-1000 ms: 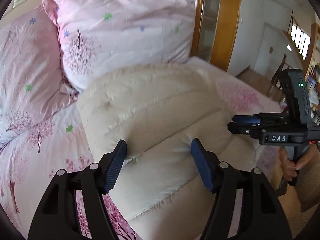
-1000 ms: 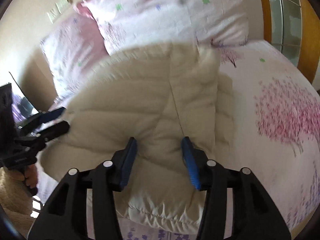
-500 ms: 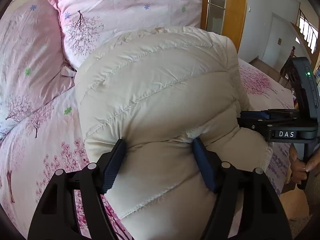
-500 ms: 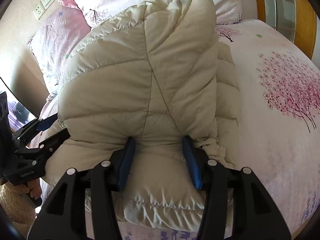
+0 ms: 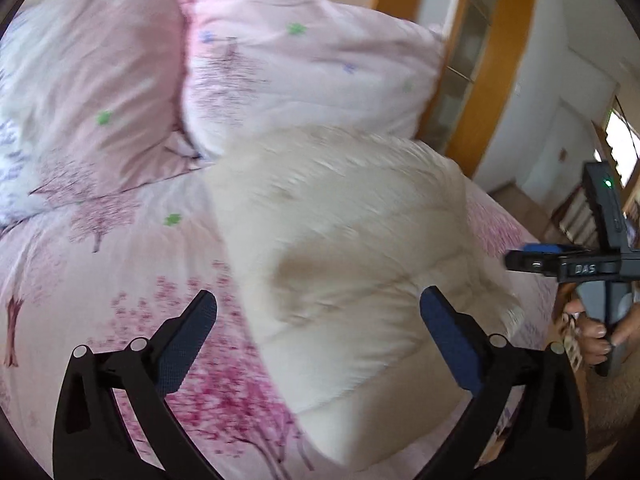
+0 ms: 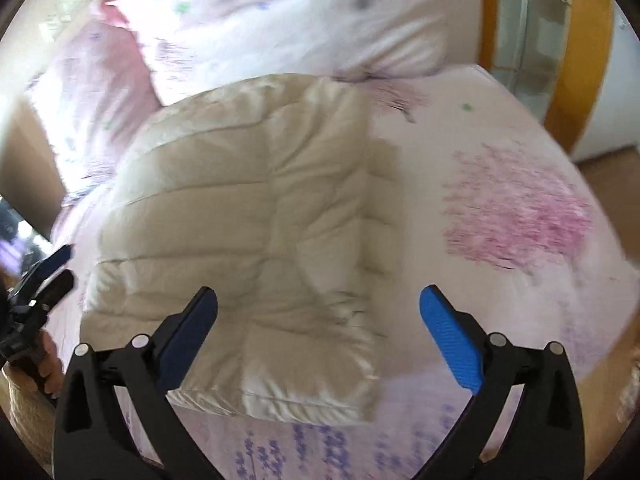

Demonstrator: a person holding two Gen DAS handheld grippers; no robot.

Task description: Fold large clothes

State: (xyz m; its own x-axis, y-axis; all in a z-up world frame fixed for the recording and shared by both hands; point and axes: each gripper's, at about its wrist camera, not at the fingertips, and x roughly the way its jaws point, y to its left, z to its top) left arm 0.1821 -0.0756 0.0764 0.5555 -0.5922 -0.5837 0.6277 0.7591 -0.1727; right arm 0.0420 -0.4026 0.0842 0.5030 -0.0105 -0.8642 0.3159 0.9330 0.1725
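On the floral bedspread (image 6: 500,140), folded cream puffer jacket (image 6: 248,216), left tongs (image 5: 318,320) and right tongs (image 6: 318,320) opening wide, gripping nothing

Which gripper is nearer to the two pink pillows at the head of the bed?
Left, as far as the views show. The left gripper is opening over the cream puffer jacket's pillow-side edge; the right gripper is opening over its far side.

Tongs (image 6: 318,340) opening above folded jkt (image 6: 256,240).
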